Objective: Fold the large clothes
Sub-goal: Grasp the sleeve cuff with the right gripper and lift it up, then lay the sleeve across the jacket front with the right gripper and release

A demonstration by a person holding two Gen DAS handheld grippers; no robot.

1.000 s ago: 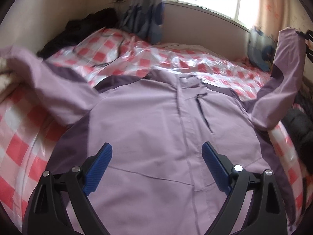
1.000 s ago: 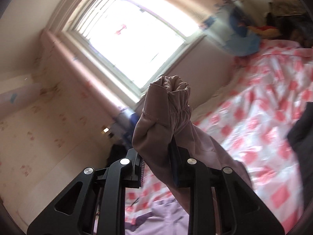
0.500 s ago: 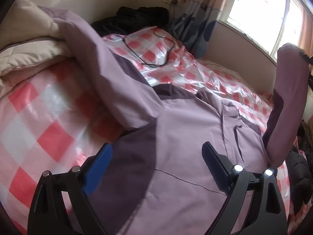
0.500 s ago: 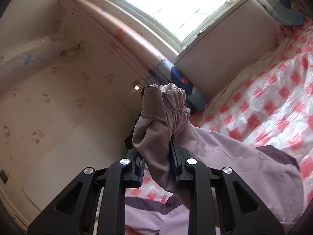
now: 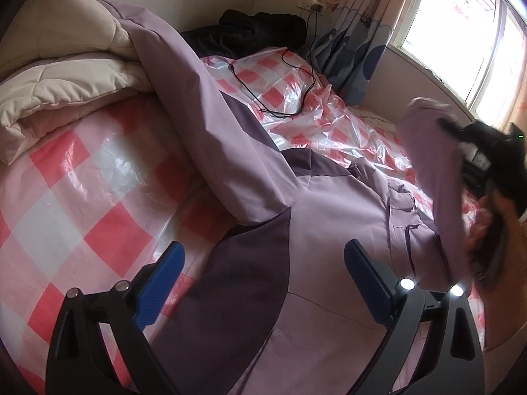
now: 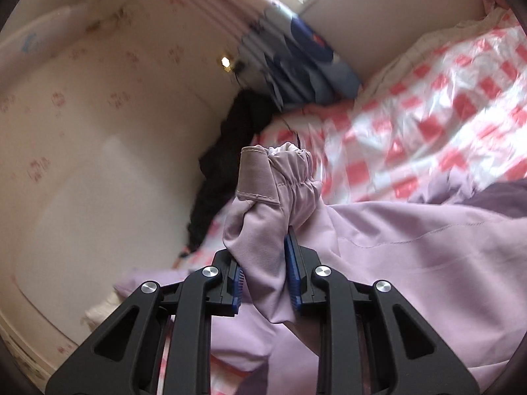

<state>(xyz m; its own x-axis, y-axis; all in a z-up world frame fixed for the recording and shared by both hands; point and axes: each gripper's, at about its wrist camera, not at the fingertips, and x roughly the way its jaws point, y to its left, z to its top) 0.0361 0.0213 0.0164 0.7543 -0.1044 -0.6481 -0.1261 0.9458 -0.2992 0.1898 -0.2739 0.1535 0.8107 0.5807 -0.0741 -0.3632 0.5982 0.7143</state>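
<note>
Through the left wrist camera, I am holding the left gripper [image 5: 262, 281] with its blue pads spread wide and nothing between them, hovering over the lilac jacket [image 5: 332, 230] spread front-up on the red-checked plastic sheet [image 5: 82, 204]. A second ago these fingers were framing the jacket's chest; now I am looking past the left fingertip at bare check and, beyond it, the far sleeve [image 5: 197, 98] draped up onto the cream quilt [image 5: 62, 75]. So I am swinging toward that sleeve, which I judge to be my next grab. Off the right fingertip, the right gripper [image 5: 474, 151] is carrying the other sleeve [image 5: 438, 177] in over the jacket body, closer than it was half a second back.

Through the right wrist camera, I am clamping the right gripper [image 6: 265, 279] on that sleeve just below its elastic cuff [image 6: 280, 177], which is sticking up beyond the fingertips. The window that filled this view a second ago is nearly gone; jacket body [image 6: 411, 247] is now lying right of the fingers. The sleeve fold is being laid across, and I judge it is not yet set down.
</note>
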